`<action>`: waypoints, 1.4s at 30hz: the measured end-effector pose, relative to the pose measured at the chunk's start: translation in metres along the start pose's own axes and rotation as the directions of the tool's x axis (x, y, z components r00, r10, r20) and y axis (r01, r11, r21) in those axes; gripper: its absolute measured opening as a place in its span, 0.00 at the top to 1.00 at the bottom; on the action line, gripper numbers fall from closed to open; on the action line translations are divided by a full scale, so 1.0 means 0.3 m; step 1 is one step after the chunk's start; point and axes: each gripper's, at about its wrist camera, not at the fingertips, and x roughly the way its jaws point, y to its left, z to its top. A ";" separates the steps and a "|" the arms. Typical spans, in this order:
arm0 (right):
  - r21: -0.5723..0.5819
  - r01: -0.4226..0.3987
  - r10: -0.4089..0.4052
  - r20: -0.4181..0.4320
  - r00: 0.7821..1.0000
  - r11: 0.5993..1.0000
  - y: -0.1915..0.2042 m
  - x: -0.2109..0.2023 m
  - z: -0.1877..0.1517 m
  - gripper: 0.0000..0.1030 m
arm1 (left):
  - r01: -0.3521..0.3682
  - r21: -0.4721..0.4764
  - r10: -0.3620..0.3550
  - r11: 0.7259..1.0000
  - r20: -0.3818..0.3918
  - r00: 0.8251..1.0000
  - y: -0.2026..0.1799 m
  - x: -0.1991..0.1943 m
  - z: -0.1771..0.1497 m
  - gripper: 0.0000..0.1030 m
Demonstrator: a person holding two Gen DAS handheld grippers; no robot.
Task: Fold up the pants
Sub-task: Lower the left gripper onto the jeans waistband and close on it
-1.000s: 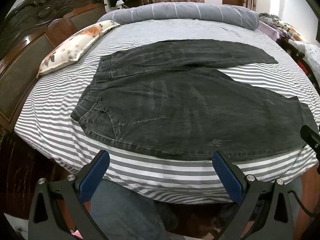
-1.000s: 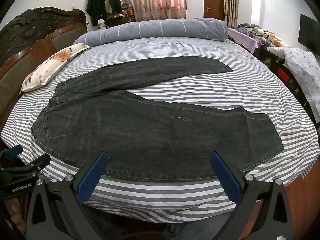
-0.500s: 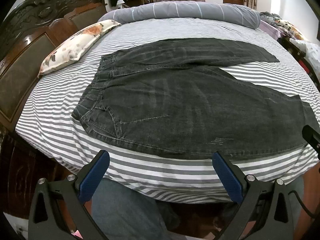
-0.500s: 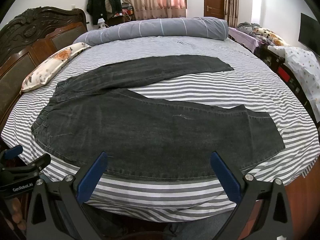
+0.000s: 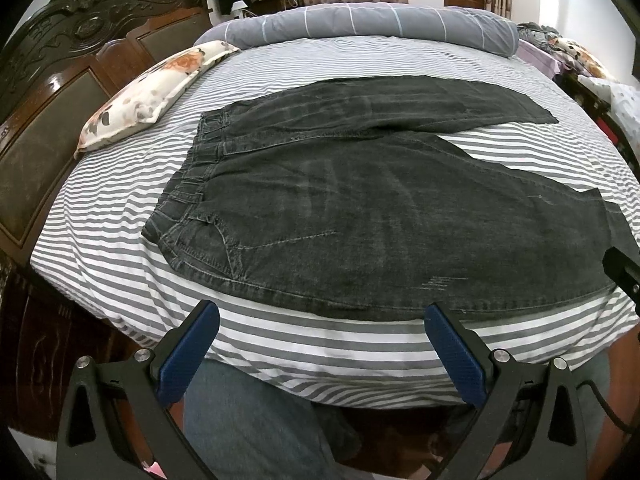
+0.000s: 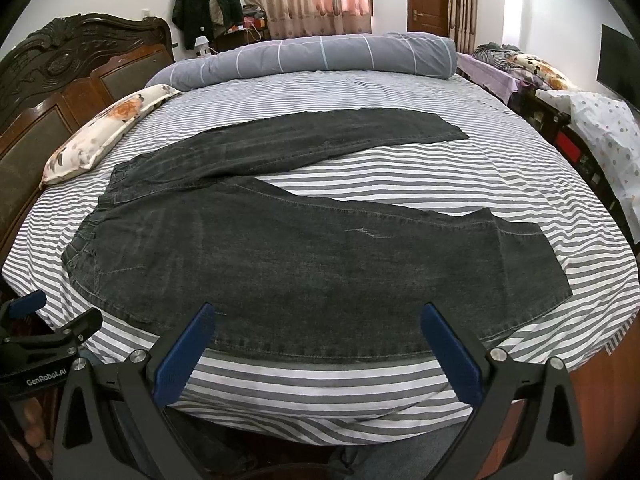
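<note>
Right wrist, pants [image 6: 304, 256] lengthwise left-right, waistband left

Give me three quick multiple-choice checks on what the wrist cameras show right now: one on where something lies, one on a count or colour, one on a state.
1. Where is the waistband of the pants?
A. toward the headboard side
B. toward the rolled duvet
C. hanging off the near edge

2. What colour are the gripper pads?
A. red
B. blue
C. white

3. How do the pants lie?
A. folded in half
B. bunched in a heap
C. spread flat with legs apart

Answers:
1. A: the waistband points toward the wooden headboard and the floral pillow.
2. B: the pads on both the left gripper and the right gripper are blue.
3. C: the two legs fan out on the striped sheet, which shows between them; both grippers are open, holding nothing.
</note>
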 end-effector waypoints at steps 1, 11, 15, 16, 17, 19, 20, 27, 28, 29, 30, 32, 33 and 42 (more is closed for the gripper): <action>0.000 0.001 -0.001 -0.002 1.000 1.000 0.003 0.001 -0.003 0.01 | 0.004 0.000 -0.004 1.000 -0.001 1.000 0.001 -0.001 0.000 0.01; 0.003 0.002 -0.002 -0.016 1.000 1.000 0.007 0.021 0.000 0.01 | 0.019 0.016 -0.019 1.000 0.003 1.000 -0.003 0.025 0.015 0.01; 0.004 -0.002 0.002 -0.015 1.000 1.000 0.005 0.030 0.011 0.01 | 0.029 0.016 -0.030 0.999 0.013 0.999 0.000 0.038 0.034 0.01; 0.005 -0.003 0.003 -0.015 1.000 1.000 0.005 0.033 0.014 0.01 | 0.032 0.016 -0.032 0.999 0.015 0.999 0.000 0.039 0.037 0.01; 0.006 -0.004 0.004 -0.016 1.000 1.000 0.001 0.036 0.024 0.01 | 0.037 0.014 -0.037 0.999 0.018 0.999 0.003 0.042 0.046 0.01; 0.004 -0.004 0.004 -0.018 1.000 1.000 0.002 0.045 0.035 0.01 | 0.055 0.008 -0.055 0.998 0.025 0.998 0.013 0.047 0.065 0.01; 0.004 -0.004 0.004 -0.020 1.000 1.000 -0.001 0.049 0.044 0.01 | 0.062 0.006 -0.062 0.998 0.028 0.998 0.023 0.052 0.080 0.01; 0.008 -0.027 0.027 -0.028 0.999 1.000 -0.001 0.091 0.097 0.01 | 0.104 -0.063 -0.100 0.993 0.057 0.993 0.167 0.092 0.225 0.02; 0.008 -0.032 0.033 -0.028 0.999 0.999 0.003 0.102 0.110 0.01 | 0.092 -0.068 -0.089 0.993 0.053 0.995 0.195 0.106 0.251 0.04; 0.010 -0.040 0.041 -0.027 0.999 0.999 0.005 0.108 0.117 0.01 | 0.077 -0.073 -0.073 0.994 0.056 0.996 0.222 0.118 0.274 0.09; 0.010 -0.056 0.057 -0.028 0.998 0.998 0.009 0.120 0.129 0.01 | 0.058 -0.083 -0.054 0.995 0.057 0.997 0.260 0.135 0.307 0.11; -0.002 -0.080 0.080 -0.039 0.996 0.997 0.020 0.150 0.157 0.01 | 0.073 -0.110 -0.068 0.991 0.050 0.996 0.323 0.165 0.354 0.19; -0.006 -0.079 0.079 -0.043 0.996 0.997 0.026 0.169 0.174 0.01 | 0.089 -0.141 -0.083 0.986 0.046 0.995 0.370 0.187 0.386 0.21; -0.050 -0.109 0.106 -0.056 0.993 0.993 0.086 0.309 0.303 0.01 | 0.185 -0.255 -0.175 0.949 0.059 0.983 0.643 0.370 0.596 0.37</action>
